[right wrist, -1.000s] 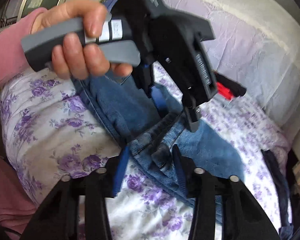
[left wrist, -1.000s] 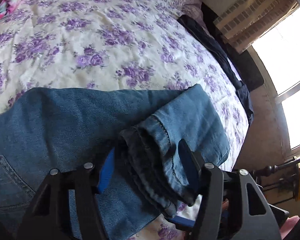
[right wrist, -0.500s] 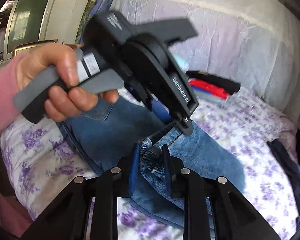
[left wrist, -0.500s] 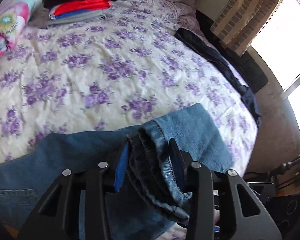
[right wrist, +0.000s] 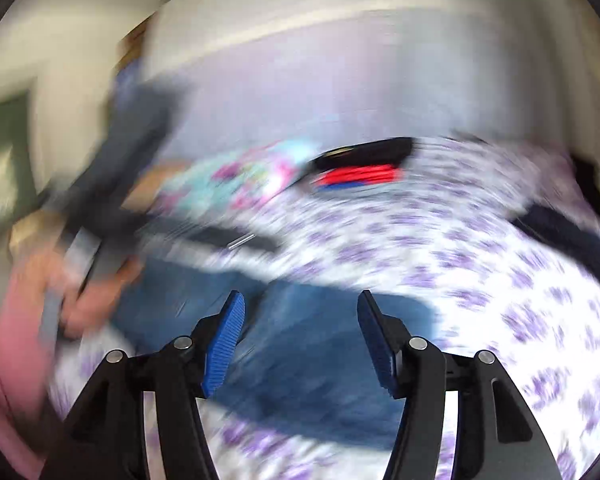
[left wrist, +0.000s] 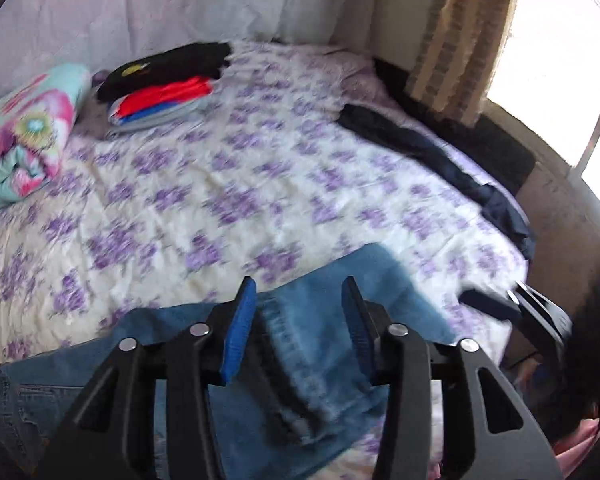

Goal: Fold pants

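We hold our left gripper (left wrist: 298, 300) and right gripper (right wrist: 300, 312) spread wide, gripping nothing, just above the folded blue denim pants (left wrist: 312, 344).

On the floral-sheeted bed (left wrist: 236, 200), a stack of folded clothes (left wrist: 164, 84) sits near the far edge, a colourful pillow (left wrist: 24, 132) at the far-left corner, a dark garment (left wrist: 432, 160) along the right edge.
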